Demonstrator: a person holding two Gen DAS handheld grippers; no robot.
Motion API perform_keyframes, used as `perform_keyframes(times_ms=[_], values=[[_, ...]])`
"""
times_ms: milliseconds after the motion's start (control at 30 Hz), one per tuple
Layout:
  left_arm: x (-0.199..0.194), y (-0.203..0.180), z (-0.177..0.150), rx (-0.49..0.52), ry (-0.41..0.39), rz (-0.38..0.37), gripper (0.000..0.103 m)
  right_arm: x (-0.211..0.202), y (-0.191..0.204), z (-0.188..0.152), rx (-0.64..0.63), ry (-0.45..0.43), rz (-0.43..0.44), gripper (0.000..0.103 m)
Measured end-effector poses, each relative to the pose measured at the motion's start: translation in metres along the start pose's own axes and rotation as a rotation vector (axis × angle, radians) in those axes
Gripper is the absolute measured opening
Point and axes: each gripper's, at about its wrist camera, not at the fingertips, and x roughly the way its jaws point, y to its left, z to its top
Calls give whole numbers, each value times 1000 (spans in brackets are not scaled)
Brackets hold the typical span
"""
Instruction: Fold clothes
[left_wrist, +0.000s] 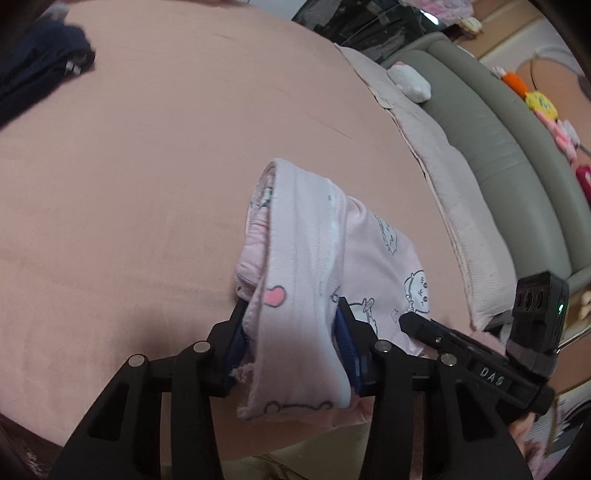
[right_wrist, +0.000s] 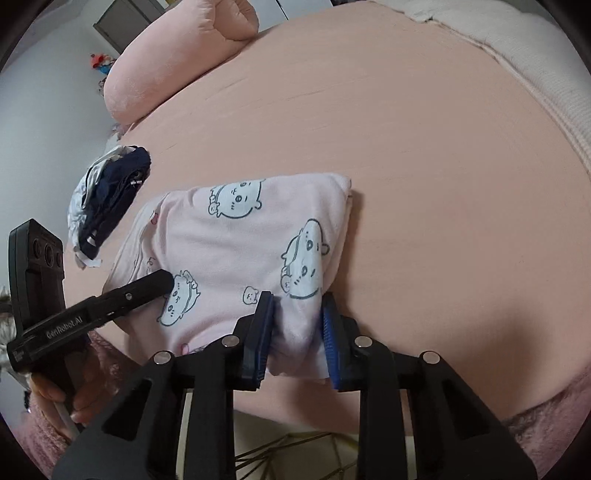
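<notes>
A folded pale pink garment (left_wrist: 369, 243) printed with cartoon animals lies on the pink bed sheet (left_wrist: 147, 184). My left gripper (left_wrist: 291, 314) is shut on its thick white-edged folded side, and the cloth fills the gap between the blue pads. In the right wrist view the same garment (right_wrist: 240, 236) lies flat, and my right gripper (right_wrist: 297, 310) pinches its near right corner, which bunches between the pads. The other gripper's black finger (right_wrist: 162, 280) rests over the garment's left side.
A dark navy garment (right_wrist: 114, 192) lies crumpled at the far left of the sheet (right_wrist: 406, 129). A rolled pink quilt (right_wrist: 166, 62) sits at the back. A pale blanket (left_wrist: 461, 221) and a grey padded edge (left_wrist: 480, 110) run along the right.
</notes>
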Motion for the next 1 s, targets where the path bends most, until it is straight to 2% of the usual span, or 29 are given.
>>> perform_keyframes(times_ms=[67,100,200,233,300,333,367,433,467,600,667,733,800,933,1000], values=[[5,1,2,-20,12,-16,54,-8,-13,-4,16,7,-5,29],[9,-1,1,-20,11,-15,56,-14,-23,-7,33,10,-8,35],[28,-18,0,-18,-13,17,56,-11,-36,-7,81,23,8,38],[26,-21,-3,-4,-19,35,52,-3,-31,-5,88,22,11,38],[26,-26,-6,18,-23,57,44,0,-30,-4,85,21,13,34],[23,-25,-7,18,-25,55,40,16,-12,4,72,20,12,29],[21,-24,-7,15,-26,49,38,20,-4,4,67,19,13,28],[21,-19,-5,-10,-18,14,38,16,-5,3,50,16,16,27],[23,-15,-4,-23,-8,-3,42,14,-5,2,44,15,18,27],[29,-8,-1,-55,12,-51,42,31,-3,8,110,20,61,29],[31,-16,-3,-36,3,-29,37,31,2,9,82,24,50,29],[32,-25,-3,-31,-6,-1,33,30,10,9,58,22,45,20],[31,-36,1,-34,-7,1,30,30,17,11,65,8,55,16],[27,-66,18,21,-13,-10,29,19,27,29,86,-41,76,15],[32,-86,33,63,-13,-17,29,10,26,50,71,-74,64,15]])
